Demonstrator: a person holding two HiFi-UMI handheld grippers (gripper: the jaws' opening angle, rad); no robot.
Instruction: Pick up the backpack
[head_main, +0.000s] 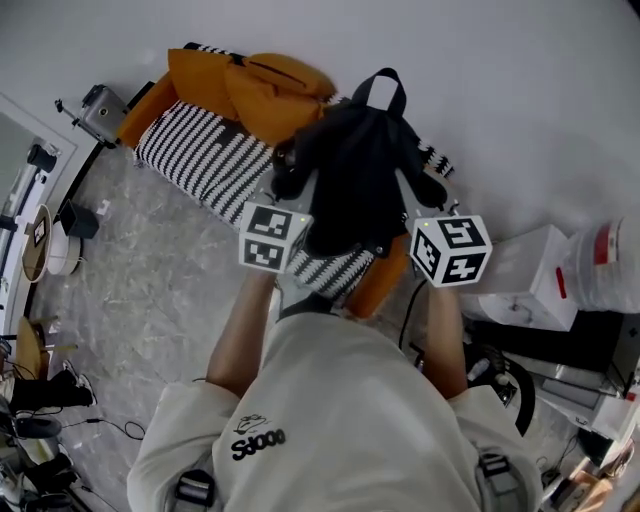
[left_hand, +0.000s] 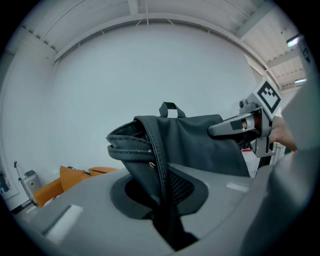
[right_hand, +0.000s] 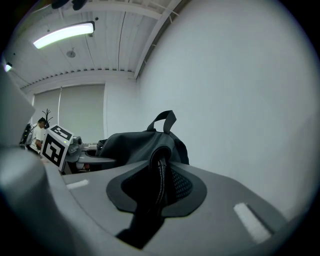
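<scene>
The left gripper has its jaws nearly together, pinched on a mesh-lined shoulder strap of the backpack. The right gripper is clamped just as narrowly on the other strap, which runs up between its jaws. In the head view both grippers, left and right, flank the black backpack and hold it between them, its top handle pointing toward the wall.

The pack hangs over the right end of the bench, a striped seat with an orange cushion at its far left end. In both gripper views the pack stands against the bare wall, and the left one shows the orange cushion well below it, so the pickup looks essentially done. What is left seems to be only keeping it raised, though no view shows whether its bottom is clear of the seat.

As for writing, the person's shirt carries a small dark logo with letters too distorted to read reliably. The white box and the bucket on the floor to the right show red marks, also unreadable.
</scene>
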